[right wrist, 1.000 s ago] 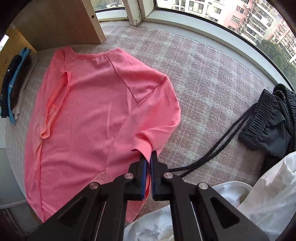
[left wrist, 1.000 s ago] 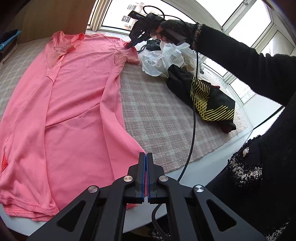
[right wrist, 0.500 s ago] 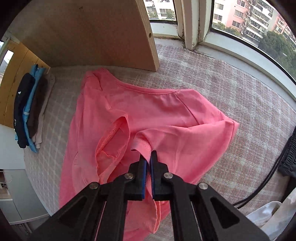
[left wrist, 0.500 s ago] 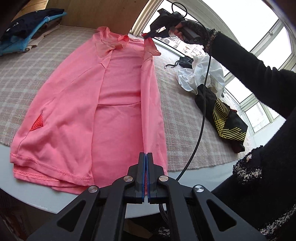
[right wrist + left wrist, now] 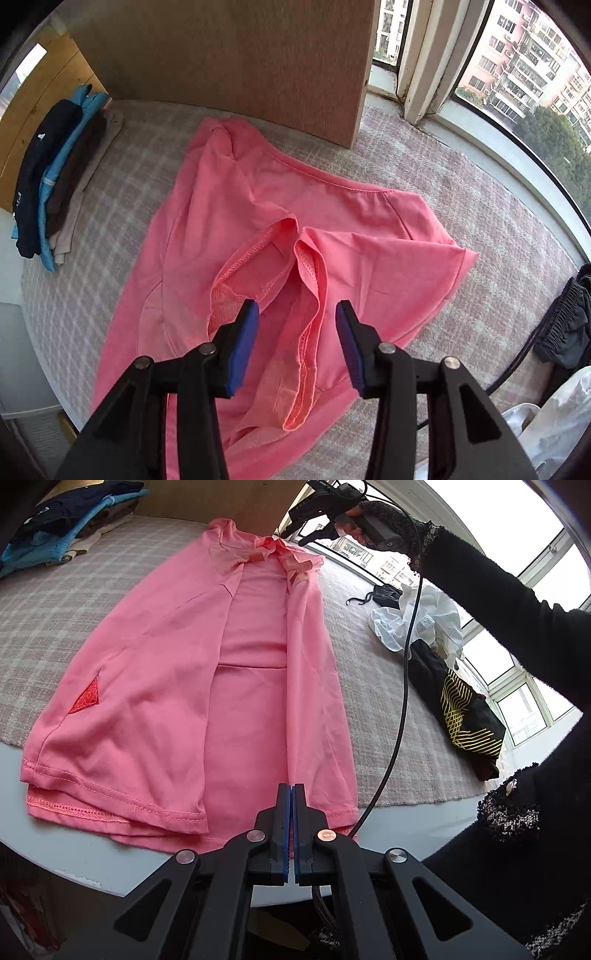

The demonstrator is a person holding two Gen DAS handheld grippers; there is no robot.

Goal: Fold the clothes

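Shirt: pink shirt [image 5: 177, 686] lies lengthwise on the checked cloth [image 5: 388, 709], hem hanging a bit over the near table edge [image 5: 74, 853], collar end far away by the wooden panel [image 5: 258, 66].
How it lies: both long sides are turned in toward the middle, with a strip of the under layer showing between them. The sleeves [image 5: 303, 280] sit bunched near the collar, kind of rumpled.
Left gripper [image 5: 290, 794]: pads pressed together on the hem end of the right-hand flap, so it's pinching fabric at the near edge.
Right gripper [image 5: 295, 325]: pads spread wide, nothing between them, hovering just above the crumpled sleeves.
Feel: my guess is thin, light, floppy knit. It won't hold a crease by itself and drags or wrinkles easily, and it looks a bit slick.
Where to grab: hems and seams look like the best bet, since they're thicker and stitched. Pinching at two ends of one edge keeps the flap taut.
Watch out: the sleeve lumps probably need flattening or the fold goes lopsided.
Nearby: stack of folded clothes [image 5: 55, 177] off to one side, white garment [image 5: 424, 616] and black-and-yellow one [image 5: 465, 716] on the other.
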